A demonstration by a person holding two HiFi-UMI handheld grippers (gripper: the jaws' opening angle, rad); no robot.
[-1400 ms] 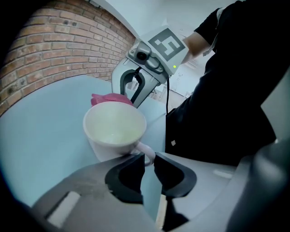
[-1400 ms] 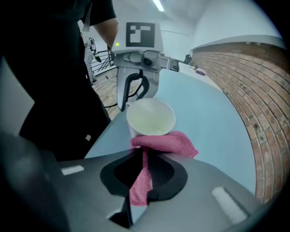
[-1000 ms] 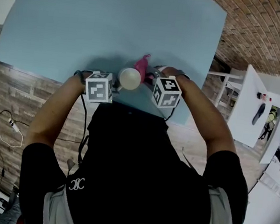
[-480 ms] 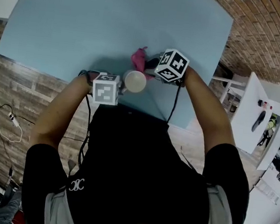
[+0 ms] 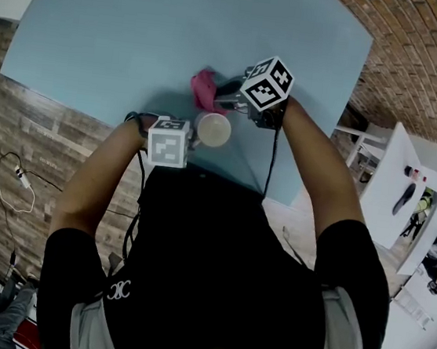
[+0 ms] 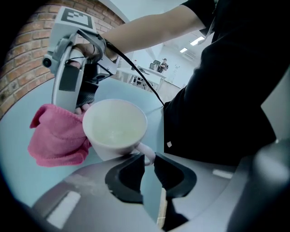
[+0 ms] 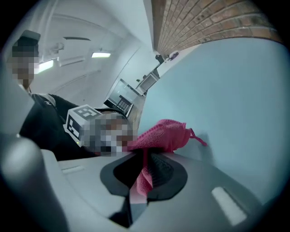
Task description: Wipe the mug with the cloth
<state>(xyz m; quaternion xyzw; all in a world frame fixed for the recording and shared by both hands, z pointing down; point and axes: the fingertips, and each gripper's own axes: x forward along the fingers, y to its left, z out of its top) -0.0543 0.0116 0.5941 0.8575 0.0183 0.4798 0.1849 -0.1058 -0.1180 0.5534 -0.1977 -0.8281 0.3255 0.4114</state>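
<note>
A white mug (image 5: 212, 129) (image 6: 115, 129) is held above the near edge of the light blue table (image 5: 141, 34). My left gripper (image 5: 187, 138) (image 6: 148, 159) is shut on the mug's handle (image 6: 146, 153), and the mug's mouth faces the left gripper view. My right gripper (image 5: 230, 96) (image 7: 144, 168) is shut on a pink cloth (image 5: 204, 87) (image 7: 163, 136). The cloth (image 6: 59, 133) bunches against the mug's far outer side. The mug itself is hidden behind a mosaic patch in the right gripper view.
The table's near edge (image 5: 242, 177) runs just under the mug. White furniture (image 5: 401, 168) stands to the right on the floor. Cables (image 5: 13, 176) lie on the wood floor at the left. A brick wall (image 5: 423, 53) rises at the upper right.
My right gripper has swung from beside the mug to its far side, rolling over, and carried the pink cloth round the mug. The left gripper and mug stayed in place.
</note>
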